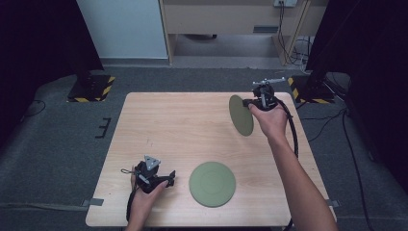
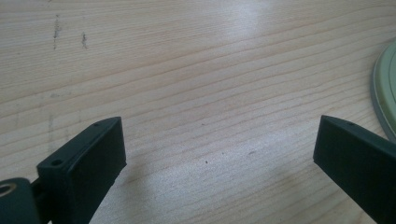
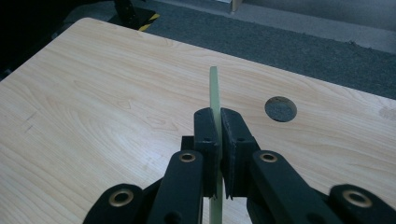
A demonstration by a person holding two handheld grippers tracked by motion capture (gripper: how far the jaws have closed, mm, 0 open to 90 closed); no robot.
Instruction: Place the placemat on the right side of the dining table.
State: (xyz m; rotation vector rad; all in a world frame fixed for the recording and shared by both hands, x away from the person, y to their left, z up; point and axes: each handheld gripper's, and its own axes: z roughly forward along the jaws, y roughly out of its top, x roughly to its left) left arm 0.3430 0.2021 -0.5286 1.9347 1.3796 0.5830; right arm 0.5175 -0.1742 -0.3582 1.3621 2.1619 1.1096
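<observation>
Two green round plates are in play. One plate [image 1: 212,184] lies flat near the table's front edge, and its rim [image 2: 385,88] shows at the right of the left gripper view. The other plate [image 1: 240,115] hangs on edge above the table's far right, clamped at its rim by my right gripper [image 1: 251,102]; in the right gripper view the thin plate edge [image 3: 214,91] stands between the shut jaws [image 3: 216,135]. My left gripper [image 1: 169,177] rests low at the front left, just left of the flat plate, jaws wide open over bare wood [image 2: 219,144].
The wooden table [image 1: 178,125] has a round cable hole [image 3: 280,108] near one corner. Grey carpet surrounds it, with black stand bases marked by yellow stripes [image 1: 91,89] behind the far corners. Cables trail on the floor at the right.
</observation>
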